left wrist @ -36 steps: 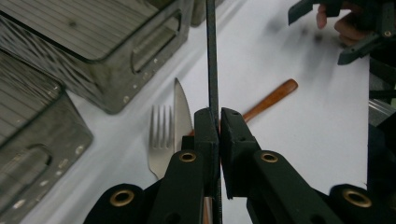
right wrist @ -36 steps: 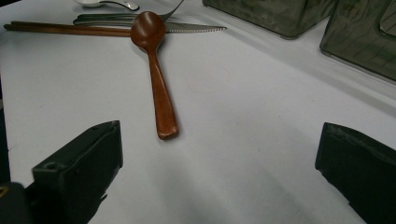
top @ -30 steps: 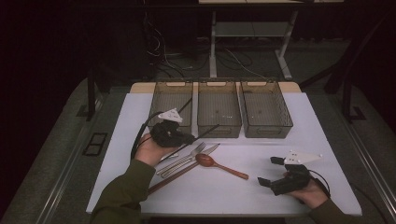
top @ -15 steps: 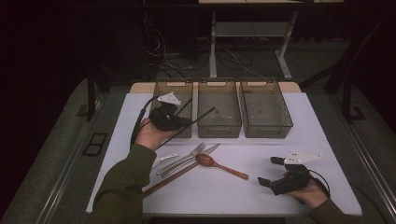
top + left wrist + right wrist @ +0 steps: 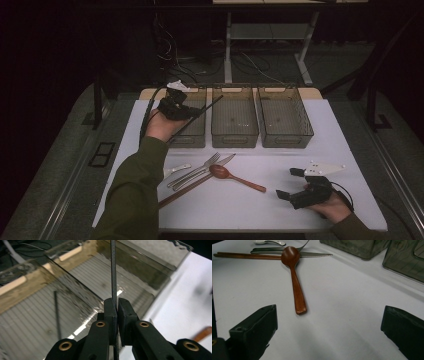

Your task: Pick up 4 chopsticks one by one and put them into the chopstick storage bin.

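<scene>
Two tongs: the left tongs (image 5: 197,114) pinch a black chopstick (image 5: 207,107) over the leftmost bin (image 5: 192,137); the right tongs (image 5: 290,184) rest wide open, empty, on the tabletop (image 5: 340,145).

Hidden and cut-off parts around the cutlery and the trays

In the left gripper view the thin black chopstick (image 5: 113,272) runs off the top edge and its lower end vanishes between the closed black tongs (image 5: 117,305). In the high view the person's green sleeve (image 5: 132,192) covers the near ends of the brown wooden chopsticks (image 5: 186,189). In the right gripper view the smoky clear plastic trays (image 5: 372,248) and the small metal spoon (image 5: 268,242) are clipped by the top edge, and the open tongs (image 5: 329,322) by the bottom.
</scene>
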